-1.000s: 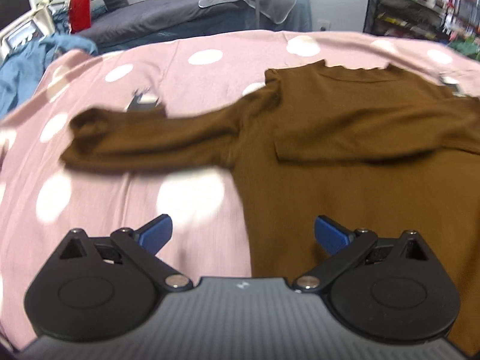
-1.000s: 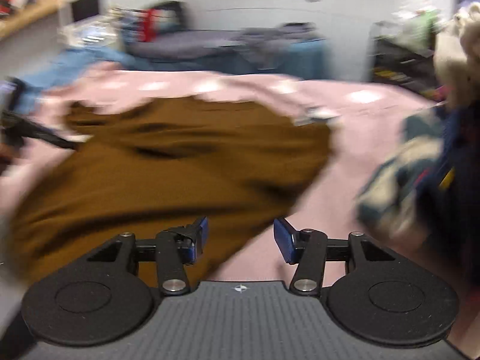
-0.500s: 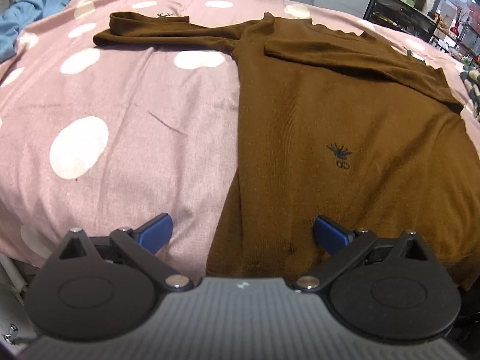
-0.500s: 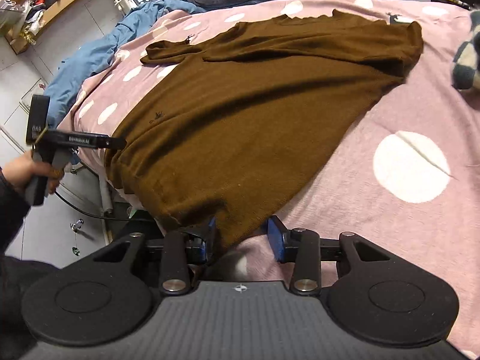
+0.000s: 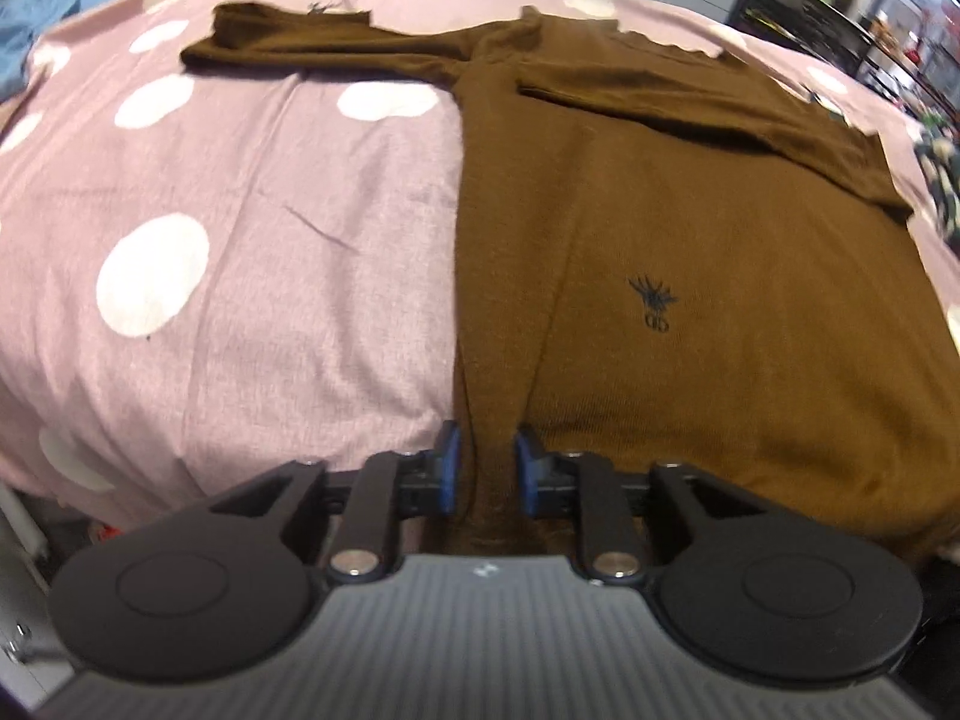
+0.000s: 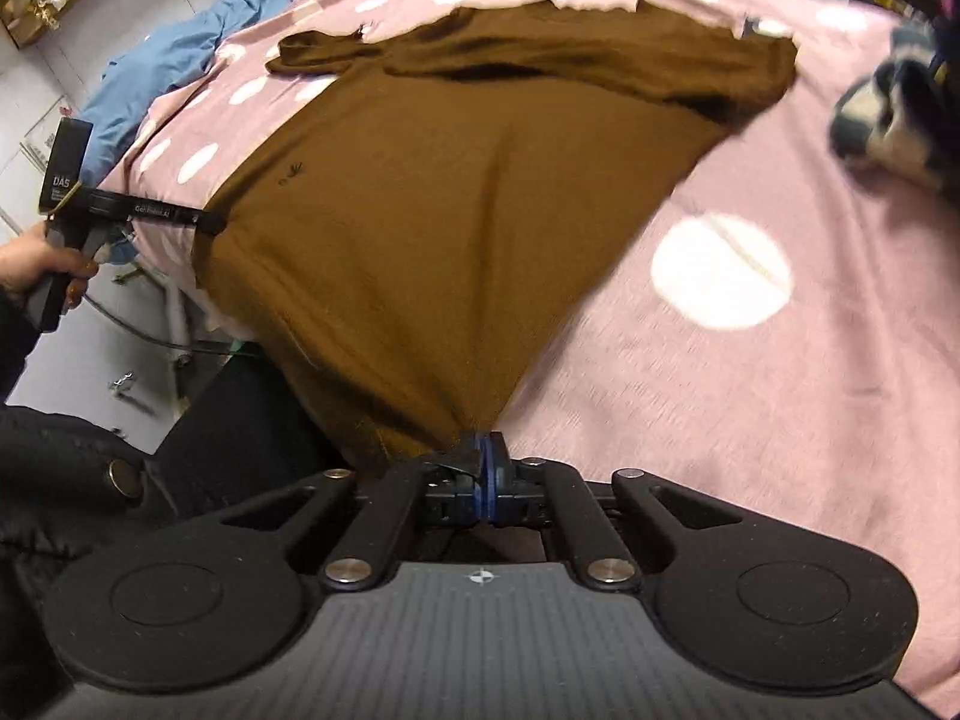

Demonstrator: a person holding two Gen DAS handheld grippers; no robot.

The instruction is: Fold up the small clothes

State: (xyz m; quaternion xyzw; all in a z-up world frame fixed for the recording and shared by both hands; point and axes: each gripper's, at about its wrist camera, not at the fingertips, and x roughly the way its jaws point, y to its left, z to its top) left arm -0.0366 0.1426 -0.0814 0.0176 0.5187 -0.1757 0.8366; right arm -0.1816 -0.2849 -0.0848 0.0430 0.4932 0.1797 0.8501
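A brown long-sleeved sweater [image 5: 690, 228] lies flat on a pink polka-dot bed cover [image 5: 240, 228], one sleeve stretched to the far left, the other folded across the chest. My left gripper [image 5: 483, 468] is closed on the sweater's bottom hem at its left corner, a bunch of fabric between the blue pads. My right gripper [image 6: 485, 468] is shut on the sweater [image 6: 450, 210] at the hem's right corner, pulling the fabric taut into a cone. The left gripper also shows in the right wrist view [image 6: 210, 220], held in a hand.
A blue garment [image 6: 180, 54] lies at the bed's far left. A dark and white patterned cloth [image 6: 888, 114] lies at the right on the bed. Shelves [image 5: 840, 0] stand beyond the bed's far right. The bed edge [image 5: 150, 492] is just in front of me.
Both grippers closed on the sweater's bottom hem: the left went from wide open to gripping the left corner, the right from nearly closed to fully shut on the right corner.
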